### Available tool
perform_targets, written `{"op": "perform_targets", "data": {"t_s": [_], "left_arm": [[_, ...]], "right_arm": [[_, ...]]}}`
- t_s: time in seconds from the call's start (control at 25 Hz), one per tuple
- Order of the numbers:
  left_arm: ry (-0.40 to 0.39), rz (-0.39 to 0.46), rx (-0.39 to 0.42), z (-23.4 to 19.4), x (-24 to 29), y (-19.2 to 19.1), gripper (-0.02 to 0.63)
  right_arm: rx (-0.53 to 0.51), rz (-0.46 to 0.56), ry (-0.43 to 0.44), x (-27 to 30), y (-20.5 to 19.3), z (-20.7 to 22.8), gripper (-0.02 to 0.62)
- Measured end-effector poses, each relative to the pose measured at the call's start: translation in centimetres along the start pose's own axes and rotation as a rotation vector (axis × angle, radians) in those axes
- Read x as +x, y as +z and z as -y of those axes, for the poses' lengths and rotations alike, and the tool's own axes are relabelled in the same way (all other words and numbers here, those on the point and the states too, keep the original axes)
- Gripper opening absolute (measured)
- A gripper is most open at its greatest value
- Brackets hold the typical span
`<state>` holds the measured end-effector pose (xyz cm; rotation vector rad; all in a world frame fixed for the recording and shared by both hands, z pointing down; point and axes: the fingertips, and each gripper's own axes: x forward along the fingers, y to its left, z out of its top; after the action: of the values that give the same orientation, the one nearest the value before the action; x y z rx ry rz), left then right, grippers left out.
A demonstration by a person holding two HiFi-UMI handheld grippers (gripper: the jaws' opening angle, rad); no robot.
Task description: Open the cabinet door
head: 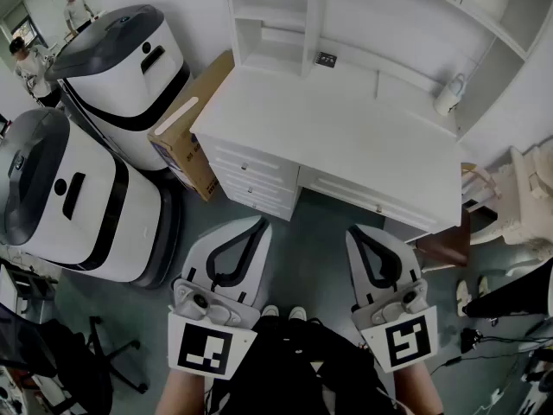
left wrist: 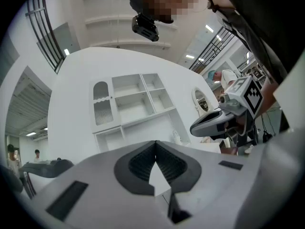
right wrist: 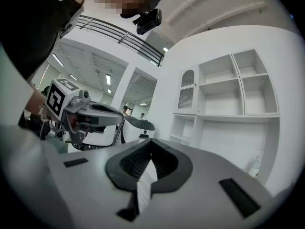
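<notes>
Here, a person stands facing a white desk with white shelves [head: 275, 17] rising from its back, and holds a claw in each hand. The left claw [head: 260, 222] and the right claw [head: 351, 231] both point level toward the desk, each with its jaws pressed together and nothing between them. The cabinet door [left wrist: 101, 109], a narrow arched panel with slats, sits in the upper left section of the shelves and looks shut. Both claws hang well short of the tabletop [head: 346, 137], so the task appears not yet begun. Reaching the door, taking hold of it and swinging it out are all left to do. Whether the door has a handle is too small to tell. A white bottle [head: 449, 93] stands at the tabletop's far right, well apart from the door. Drawers [head: 251, 175] line the desk front. Two large white and black machines [head: 117, 63] and a leaning cardboard box [head: 183, 137] sit by the desk's left corner and may crowd an approach from that side. Two people [head: 76, 7] stand far off.
</notes>
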<state>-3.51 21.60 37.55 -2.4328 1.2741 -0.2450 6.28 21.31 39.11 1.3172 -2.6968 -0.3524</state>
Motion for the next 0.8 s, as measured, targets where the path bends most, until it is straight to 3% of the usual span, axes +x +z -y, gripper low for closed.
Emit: {"op": "perform_targets", "data": {"t_s": [0.8], "left_arm": [[-0.012, 0.020, 0.007, -1.1, -0.3, -0.2, -0.002]], "right_arm": [[0.012, 0.022, -0.016, 1.1, 0.9, -0.8, 0.002]]}}
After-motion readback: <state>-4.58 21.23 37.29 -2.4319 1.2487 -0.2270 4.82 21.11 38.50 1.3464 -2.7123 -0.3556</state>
